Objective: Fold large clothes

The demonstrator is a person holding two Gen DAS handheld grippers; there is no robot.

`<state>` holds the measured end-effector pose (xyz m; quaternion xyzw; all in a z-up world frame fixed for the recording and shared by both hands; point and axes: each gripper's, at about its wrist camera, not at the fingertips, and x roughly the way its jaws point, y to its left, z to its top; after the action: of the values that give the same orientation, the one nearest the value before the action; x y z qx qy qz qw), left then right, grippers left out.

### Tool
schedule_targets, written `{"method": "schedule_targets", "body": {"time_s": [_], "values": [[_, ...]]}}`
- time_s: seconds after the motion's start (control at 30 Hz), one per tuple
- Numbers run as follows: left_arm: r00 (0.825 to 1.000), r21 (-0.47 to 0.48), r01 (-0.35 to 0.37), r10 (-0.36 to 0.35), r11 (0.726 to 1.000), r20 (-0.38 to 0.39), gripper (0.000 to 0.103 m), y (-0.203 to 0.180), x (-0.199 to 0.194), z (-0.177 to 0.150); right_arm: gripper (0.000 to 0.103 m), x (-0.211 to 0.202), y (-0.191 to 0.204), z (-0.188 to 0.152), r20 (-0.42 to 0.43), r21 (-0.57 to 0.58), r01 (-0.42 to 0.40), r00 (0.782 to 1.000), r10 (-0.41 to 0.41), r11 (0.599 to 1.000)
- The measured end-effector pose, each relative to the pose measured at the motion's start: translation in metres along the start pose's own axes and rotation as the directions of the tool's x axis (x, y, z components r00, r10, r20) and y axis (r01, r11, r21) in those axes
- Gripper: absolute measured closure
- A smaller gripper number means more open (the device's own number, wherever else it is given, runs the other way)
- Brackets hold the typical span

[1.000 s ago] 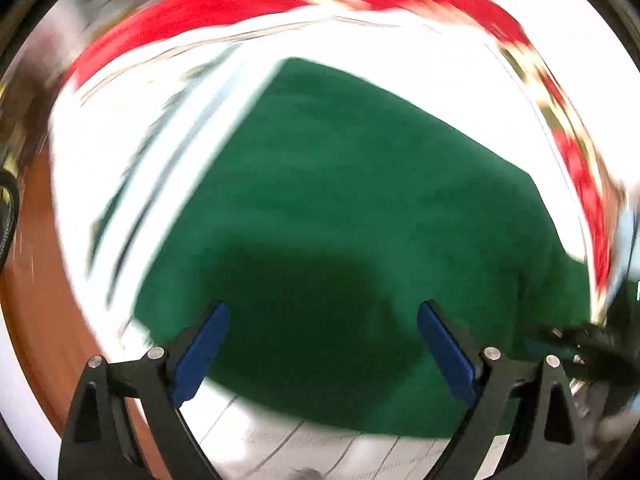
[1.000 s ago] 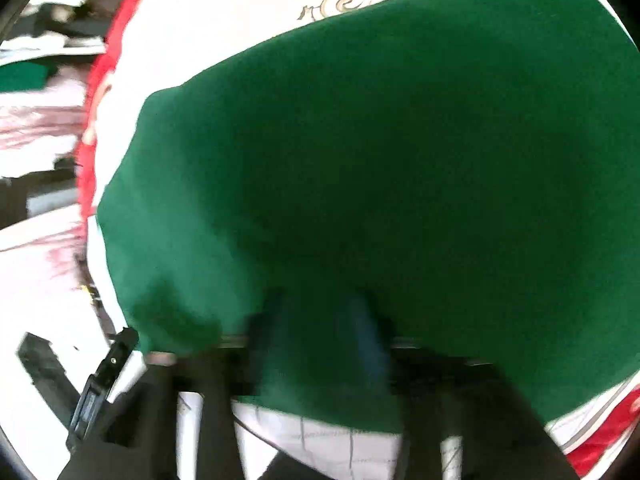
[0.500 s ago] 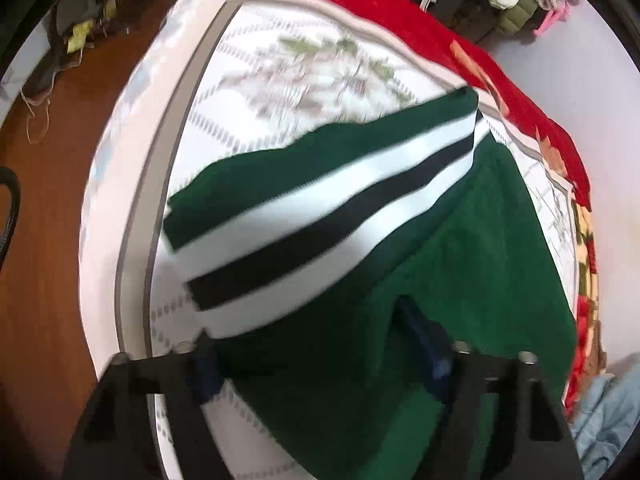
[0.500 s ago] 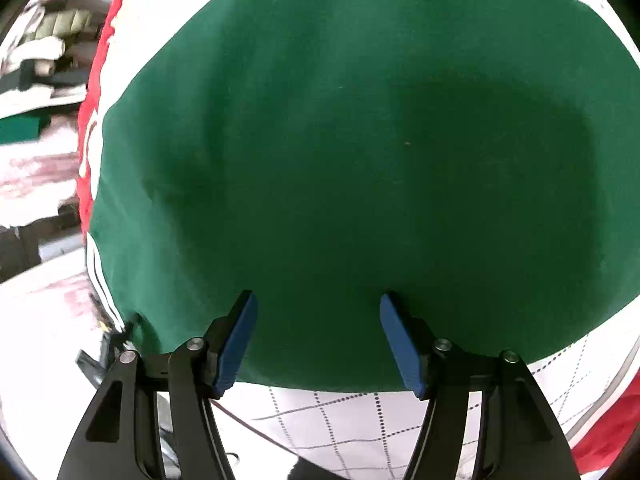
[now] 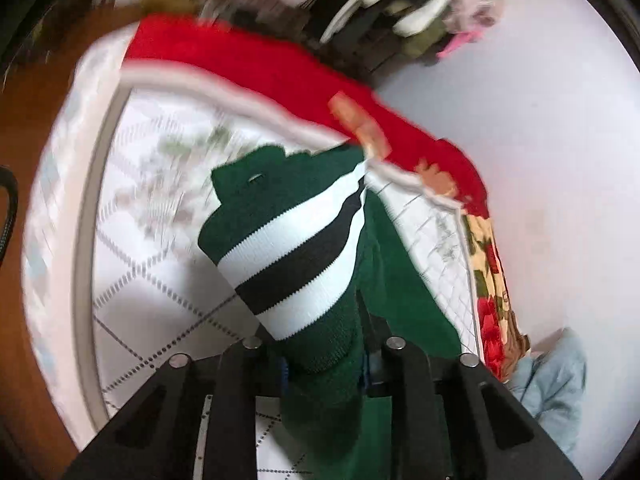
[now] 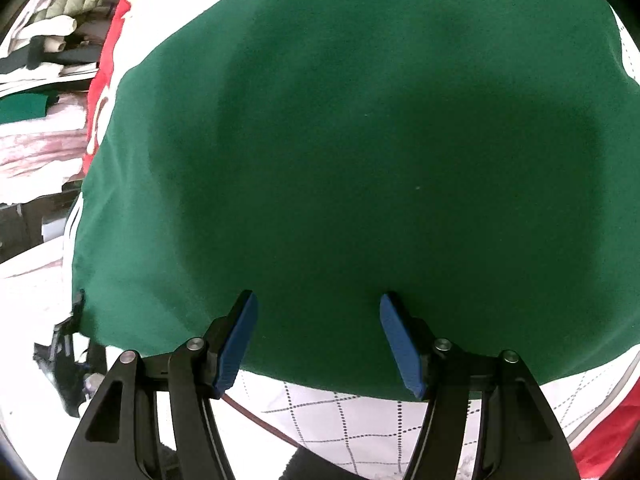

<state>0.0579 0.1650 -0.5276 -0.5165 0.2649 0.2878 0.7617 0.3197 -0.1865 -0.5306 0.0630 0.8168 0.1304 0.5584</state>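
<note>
1. Left gripper (image 5: pixel 324 364) has just been closing and now pinches the striped cuff (image 5: pixel 296 256) of the green top (image 6: pixel 340 160); carry it over slowly so the knit doesn't slip.
2. Right gripper (image 6: pixel 318 336) hovers spread over the body, gripping nothing; I'd use it to pin the cloth.
3. Top lies on a white quilted bed (image 5: pixel 160 280), red blanket (image 5: pixel 280 72) beyond, cluttered room.

No text, label, brand or number can be read in either wrist view. The green garment (image 6: pixel 360 140) shows plain cloth in the right wrist view, and its striped cuff (image 5: pixel 296 256) near the centre of the left wrist view bears only white and black bands (no lettering). The red-bordered quilt (image 5: pixel 280 68) at the upper left carries blurred flower patterns, nothing legible.
</note>
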Motion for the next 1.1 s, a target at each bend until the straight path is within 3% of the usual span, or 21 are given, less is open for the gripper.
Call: {"method": "schedule_targets", "body": {"time_s": [0.1,0.2,0.3,0.37,0.43,0.47,0.5,0.63,0.77,0.93,1.0,1.1], "values": [[0.999,-0.124,0.008,-0.015,0.992,-0.052,0.066,0.039,0.03,-0.007,0.037,-0.005,-0.012,0.0,-0.003,0.034,-0.015,1.0,0.015,0.999],[0.992,-0.243,0.099,-0.115,0.965,-0.051,0.047,0.061,0.047,-0.015,0.037,-0.008,-0.014,-0.002,0.001,0.034,-0.001,1.0,0.001,0.999],[0.994,-0.202,0.099,-0.104,0.974,-0.015,0.028,0.046,0.051,-0.016,0.037,-0.002,-0.006,-0.001,-0.006,0.03,0.002,1.0,-0.002,1.0],[0.999,-0.131,0.045,-0.047,0.99,-0.011,0.028,0.028,0.059,-0.015,0.037,0.008,0.004,0.003,-0.011,0.03,0.003,1.0,-0.003,1.0],[1.0,-0.044,-0.02,0.02,0.999,-0.003,0.03,0.006,0.066,-0.013,0.037,0.013,0.009,0.004,-0.016,0.028,0.012,1.0,-0.012,1.0],[0.999,-0.02,-0.045,0.045,0.999,0.004,0.054,0.0,0.07,-0.011,0.037,0.013,0.009,0.004,-0.017,0.027,0.017,1.0,-0.016,0.999],[0.996,0.015,-0.091,0.091,0.996,0.011,0.088,-0.004,0.074,-0.008,0.037,0.013,0.009,0.003,-0.019,0.028,0.02,1.0,-0.019,0.999],[0.99,0.091,-0.136,0.132,0.987,0.042,0.092,-0.027,0.073,0.009,0.037,0.003,0.009,0.004,-0.01,0.034,-0.011,1.0,0.012,0.999],[0.982,0.182,-0.164,0.144,0.969,0.122,0.092,-0.047,0.038,0.037,0.037,-0.039,0.003,-0.002,0.095,0.008,-0.061,0.994,0.06,0.998],[0.951,0.3,-0.252,0.178,0.92,0.251,0.092,-0.06,-0.011,0.072,0.035,-0.08,-0.031,-0.017,0.229,0.048,0.088,0.969,-0.097,0.995],[0.937,0.367,-0.291,0.185,0.883,0.298,0.092,-0.069,-0.025,0.072,0.031,-0.065,-0.045,-0.022,0.19,0.073,0.104,0.975,-0.117,0.992],[0.93,0.48,-0.308,0.154,0.822,0.333,0.092,-0.091,-0.036,0.055,0.031,-0.018,-0.069,-0.029,0.068,0.09,0.04,0.997,-0.046,0.995]]}}
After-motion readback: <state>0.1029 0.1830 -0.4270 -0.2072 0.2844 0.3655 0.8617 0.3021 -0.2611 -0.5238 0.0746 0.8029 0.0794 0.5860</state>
